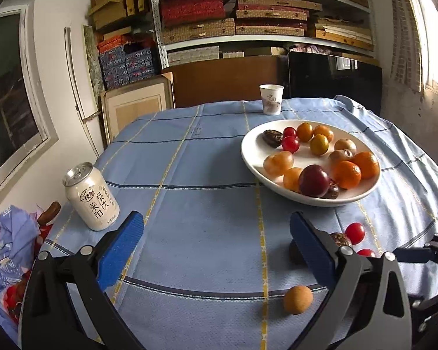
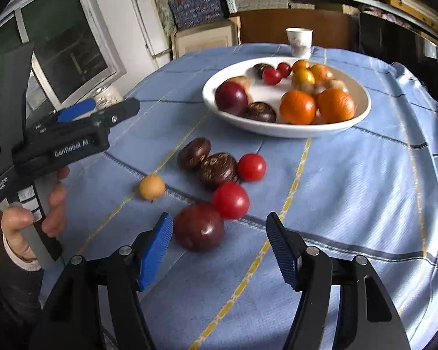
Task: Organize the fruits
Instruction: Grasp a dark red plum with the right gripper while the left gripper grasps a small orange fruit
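Note:
A white plate (image 1: 249, 157) (image 2: 210, 99) holds several fruits: oranges (image 2: 297, 107), a plum (image 1: 314, 180), cherry tomatoes, dark chestnuts. Loose on the blue cloth lie a dark plum (image 2: 198, 227), two cherry tomatoes (image 2: 231, 200) (image 2: 251, 167), two chestnuts (image 2: 217, 169) and a small tan longan (image 2: 151, 187) (image 1: 297, 299). My right gripper (image 2: 219, 248) is open, with the dark plum just ahead by its left finger. My left gripper (image 1: 216, 248) is open and empty above the cloth, left of the loose fruits; it also shows in the right wrist view (image 2: 81, 116).
A white drink can (image 1: 90, 197) stands at the table's left. A paper cup (image 1: 271, 99) stands behind the plate. Crumpled cloth (image 1: 5, 248) lies at the left edge. Shelves of boxes (image 1: 248, 14) fill the back wall.

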The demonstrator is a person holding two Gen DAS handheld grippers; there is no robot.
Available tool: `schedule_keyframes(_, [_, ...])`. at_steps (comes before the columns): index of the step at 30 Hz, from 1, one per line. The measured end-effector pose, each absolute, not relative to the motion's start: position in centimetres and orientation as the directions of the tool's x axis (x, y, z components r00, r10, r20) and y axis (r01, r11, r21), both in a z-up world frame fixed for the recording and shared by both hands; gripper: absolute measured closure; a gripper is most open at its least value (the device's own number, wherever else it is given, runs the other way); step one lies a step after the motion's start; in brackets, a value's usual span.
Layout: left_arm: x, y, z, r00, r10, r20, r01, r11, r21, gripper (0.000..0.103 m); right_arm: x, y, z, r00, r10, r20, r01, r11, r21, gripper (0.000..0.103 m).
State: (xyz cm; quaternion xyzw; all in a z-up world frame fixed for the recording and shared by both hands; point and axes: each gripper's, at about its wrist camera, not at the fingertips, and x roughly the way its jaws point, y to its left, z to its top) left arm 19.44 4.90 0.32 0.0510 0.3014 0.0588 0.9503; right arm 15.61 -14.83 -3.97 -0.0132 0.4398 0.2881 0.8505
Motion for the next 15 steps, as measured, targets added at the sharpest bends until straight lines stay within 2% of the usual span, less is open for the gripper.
schedule_keyframes(6, [19.6,5.5,0.2,0.793,0.112,-0.599,-0.075,0.993,0.086,0.005,14.6,-13.7,-4.0,0.427,0.492,-0.759,-0.545,0.809,0.218,0.037])
schedule_keyframes(10, [19.5,5.9,0.3,0.792,0.100,-0.603,-0.078,0.995,0.063,0.005,14.9,-13.5,-4.4,0.408,0.492,-0.769,-0.546,0.806,0.226,0.045])
schedule_keyframes(15, [19.5,6.1,0.2,0.788,0.092,-0.609,-0.077,0.996,0.051,0.005,15.0,-13.5,-4.5,0.410,0.489,-0.770,-0.540,0.810,0.227,0.047])
